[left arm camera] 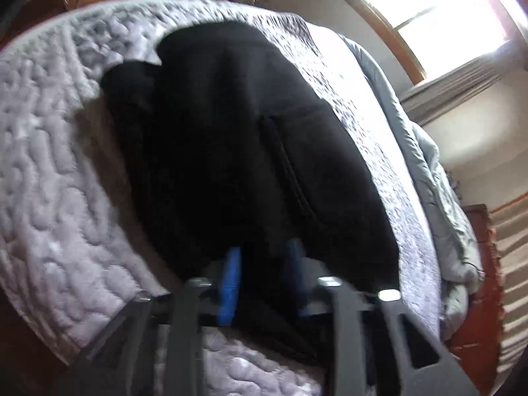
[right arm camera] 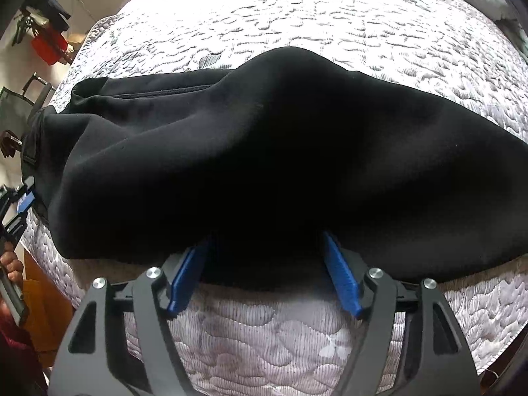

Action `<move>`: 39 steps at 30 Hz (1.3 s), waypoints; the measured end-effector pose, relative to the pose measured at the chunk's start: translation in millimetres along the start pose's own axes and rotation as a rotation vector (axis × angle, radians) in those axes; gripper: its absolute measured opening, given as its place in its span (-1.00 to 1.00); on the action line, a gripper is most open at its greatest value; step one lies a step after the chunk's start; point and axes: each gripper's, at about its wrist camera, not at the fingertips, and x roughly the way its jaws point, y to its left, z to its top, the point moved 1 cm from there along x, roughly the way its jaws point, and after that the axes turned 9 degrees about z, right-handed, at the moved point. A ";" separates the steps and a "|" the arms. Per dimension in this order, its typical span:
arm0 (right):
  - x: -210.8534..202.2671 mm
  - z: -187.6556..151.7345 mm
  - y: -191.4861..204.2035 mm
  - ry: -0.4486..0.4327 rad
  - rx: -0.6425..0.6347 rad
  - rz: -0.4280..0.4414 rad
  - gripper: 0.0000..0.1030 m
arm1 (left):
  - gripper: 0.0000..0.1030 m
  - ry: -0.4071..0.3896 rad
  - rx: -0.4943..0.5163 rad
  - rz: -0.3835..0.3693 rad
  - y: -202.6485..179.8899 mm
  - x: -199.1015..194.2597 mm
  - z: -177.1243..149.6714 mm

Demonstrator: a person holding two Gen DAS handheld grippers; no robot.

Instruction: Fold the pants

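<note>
Black pants (left arm camera: 231,151) lie on a quilted white mattress (left arm camera: 49,165). A back pocket shows in the left wrist view. My left gripper (left arm camera: 264,254) has its blue fingers (left arm camera: 231,280) at the pants' near edge, with black cloth between and over the tips. In the right wrist view the pants (right arm camera: 264,151) lie bunched across the mattress (right arm camera: 264,330). My right gripper (right arm camera: 267,241) has its blue fingers (right arm camera: 186,277) spread wide, tips hidden under the cloth's near edge. The left gripper (right arm camera: 23,198) shows at the far left, by the pants' end.
A grey duvet (left arm camera: 439,198) lies along the mattress's far side, with a wooden bed frame (left arm camera: 478,280) and a bright window (left arm camera: 429,10) beyond. A red object (right arm camera: 48,46) and clutter sit past the bed. The mattress edge is close below both grippers.
</note>
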 end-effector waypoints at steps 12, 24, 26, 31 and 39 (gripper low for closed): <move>3.7 3.6 1.1 0.001 -0.009 -0.004 0.44 | -0.57 0.034 0.116 0.096 -25.7 14.6 17.3; 5.5 9.0 0.6 0.014 -0.008 0.003 0.55 | -0.68 -0.157 0.173 0.244 -3.4 -14.9 -37.6; 6.4 9.8 3.8 0.019 -0.019 -0.009 0.58 | -0.66 -0.177 0.206 0.246 -3.1 -5.6 -37.2; -2.3 11.0 2.1 0.030 -0.015 0.007 0.41 | -0.58 -0.157 0.242 0.269 -22.9 -10.3 -27.4; -66.0 27.3 26.6 -0.074 -0.096 0.073 0.40 | -0.23 -0.143 0.302 0.246 -47.8 -64.9 -35.2</move>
